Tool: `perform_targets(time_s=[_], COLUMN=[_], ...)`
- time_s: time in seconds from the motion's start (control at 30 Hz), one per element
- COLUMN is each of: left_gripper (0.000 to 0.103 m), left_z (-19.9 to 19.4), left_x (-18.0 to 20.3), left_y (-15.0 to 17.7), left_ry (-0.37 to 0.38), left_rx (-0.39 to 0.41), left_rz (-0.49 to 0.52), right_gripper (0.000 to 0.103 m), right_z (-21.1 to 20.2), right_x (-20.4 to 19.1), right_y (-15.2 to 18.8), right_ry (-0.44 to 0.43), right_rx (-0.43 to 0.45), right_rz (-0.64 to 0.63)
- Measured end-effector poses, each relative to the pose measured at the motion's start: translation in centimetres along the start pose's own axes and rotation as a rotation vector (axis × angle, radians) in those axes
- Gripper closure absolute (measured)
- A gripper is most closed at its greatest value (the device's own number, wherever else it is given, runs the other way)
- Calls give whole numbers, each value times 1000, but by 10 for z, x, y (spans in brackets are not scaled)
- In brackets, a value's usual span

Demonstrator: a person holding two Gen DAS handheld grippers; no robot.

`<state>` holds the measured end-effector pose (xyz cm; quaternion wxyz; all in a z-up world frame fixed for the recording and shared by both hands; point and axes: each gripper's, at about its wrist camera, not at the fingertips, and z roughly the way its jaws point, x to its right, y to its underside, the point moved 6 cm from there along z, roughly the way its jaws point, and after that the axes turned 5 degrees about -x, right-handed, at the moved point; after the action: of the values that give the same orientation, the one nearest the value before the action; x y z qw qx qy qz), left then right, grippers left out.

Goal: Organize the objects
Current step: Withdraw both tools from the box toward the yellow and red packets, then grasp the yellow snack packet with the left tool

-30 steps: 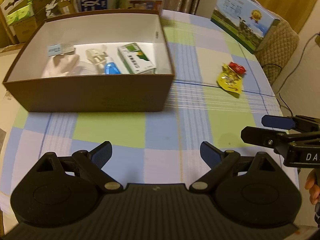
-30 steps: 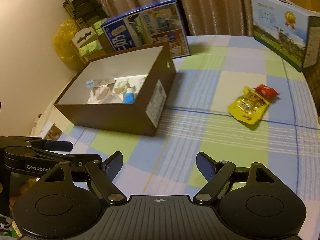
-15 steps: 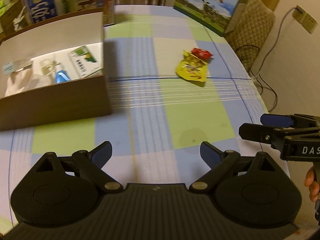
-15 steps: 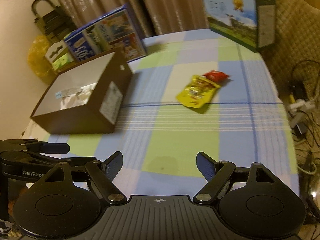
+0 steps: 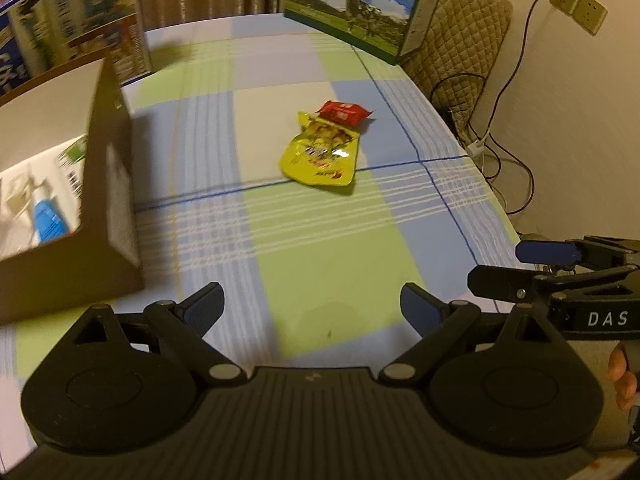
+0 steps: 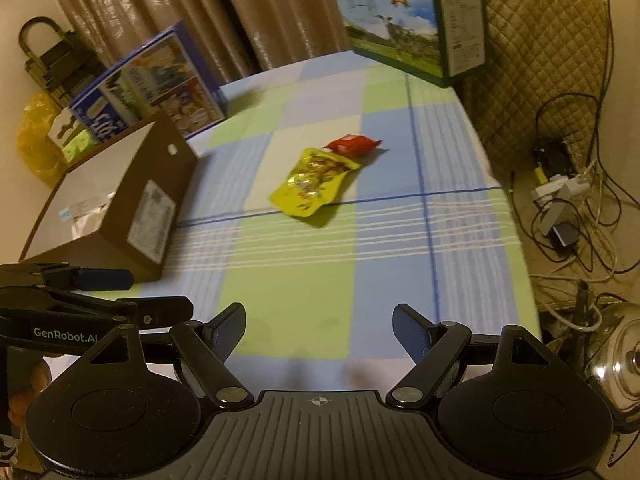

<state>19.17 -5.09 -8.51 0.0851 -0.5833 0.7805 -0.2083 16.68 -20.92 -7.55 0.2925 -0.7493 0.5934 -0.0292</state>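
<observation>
Checked cloth in blue, green and white covers the table (image 5: pixel 328 248), with curtains behind.

Left wrist view: we note the left gripper (image 5: pixel 310 306) at the bottom of the frame, its jaws wide apart and holding nothing, above a bare green square of cloth. At centre lies a yellow snack pouch (image 5: pixel 320 154), flat on the table, with a red packet (image 5: pixel 344 112) touching its far end. At the left edge stands a brown box (image 5: pixel 108 208), open at the top, with blurred items inside, among them something blue. A milk carton box (image 5: pixel 356 4) stands at the upper centre, a blue printed box (image 5: pixel 68 36) at upper left. The right gripper (image 5: pixel 516 268) enters at the lower right edge; from this side we cannot tell how its jaws stand.

Right wrist view: we note the right gripper (image 6: pixel 318 328) at the bottom, jaws wide apart and empty. Yellow snack pouch (image 6: pixel 312 184) and red packet (image 6: pixel 352 144) lie at centre, well apart from both grippers. Brown box (image 6: pixel 132 204) sits at left, the left gripper (image 6: pixel 132 292) at the lower left edge. Cables and a metal kettle (image 6: pixel 616 364) occupy the floor at right.
</observation>
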Motion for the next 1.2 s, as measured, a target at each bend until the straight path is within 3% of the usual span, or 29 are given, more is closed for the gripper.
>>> perform_targets(time_s=[0.5, 0.7, 1.07, 1.2], left_gripper=[10, 10, 11, 18], left_z=[77, 113, 159, 169], left_x=[20, 25, 19, 18], left_y=[-79, -105, -138, -139], left_ry=[30, -3, -25, -23], left_rx=[18, 12, 3, -15], left_rz=[98, 146, 177, 188], right_gripper=[25, 25, 25, 25], right_z=[40, 59, 79, 85], right_x=[59, 75, 94, 98], right_y=[-53, -74, -94, -99], right_ry=[105, 124, 134, 135], right_rx=[24, 22, 10, 4], right_rz=[40, 68, 93, 96])
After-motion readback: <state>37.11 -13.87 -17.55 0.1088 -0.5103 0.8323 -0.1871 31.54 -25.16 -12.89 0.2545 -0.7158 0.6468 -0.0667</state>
